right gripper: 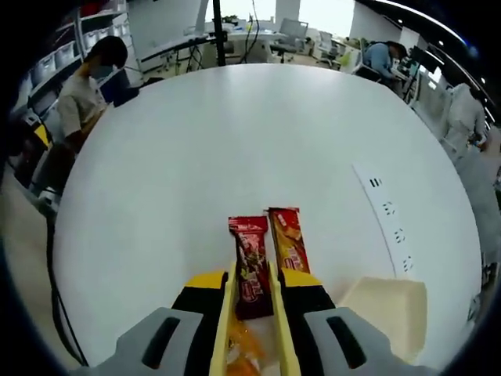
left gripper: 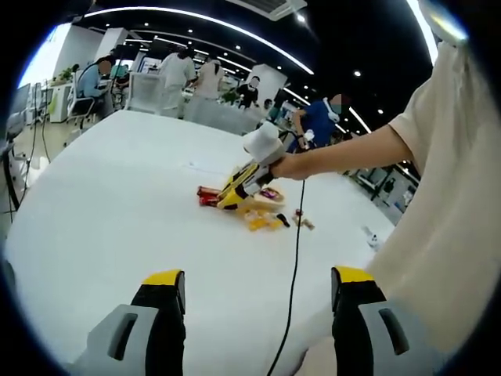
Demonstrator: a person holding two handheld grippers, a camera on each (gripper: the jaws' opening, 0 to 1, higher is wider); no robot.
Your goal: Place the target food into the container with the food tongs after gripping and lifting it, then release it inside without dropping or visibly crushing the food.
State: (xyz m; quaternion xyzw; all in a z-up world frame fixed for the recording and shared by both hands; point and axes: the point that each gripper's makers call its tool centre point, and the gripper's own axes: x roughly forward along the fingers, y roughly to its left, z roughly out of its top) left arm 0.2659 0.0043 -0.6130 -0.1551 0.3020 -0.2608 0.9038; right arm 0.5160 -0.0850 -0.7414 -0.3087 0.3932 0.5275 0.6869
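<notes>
Nearer hand: right gripper (right gripper: 254,294), tongs (right gripper: 223,313) pinching red snack bar (right gripper: 250,266)
Bar axis: lengthwise, pointing away from jaws
Container (right gripper: 387,309): just right of bar
Left gripper (left gripper: 254,301): spread, well back

Left gripper view looks across the table (left gripper: 117,196) from afar; right gripper view hovers close above (sharing snacks (right gripper: 252,262)).

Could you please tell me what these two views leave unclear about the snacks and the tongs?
- Left gripper view: the snack pile is too small to identify, partly behind the right gripper.
- Right gripper view: the tongs cover the red packet's near end.
- Right gripper view: the container is cut off.
</notes>
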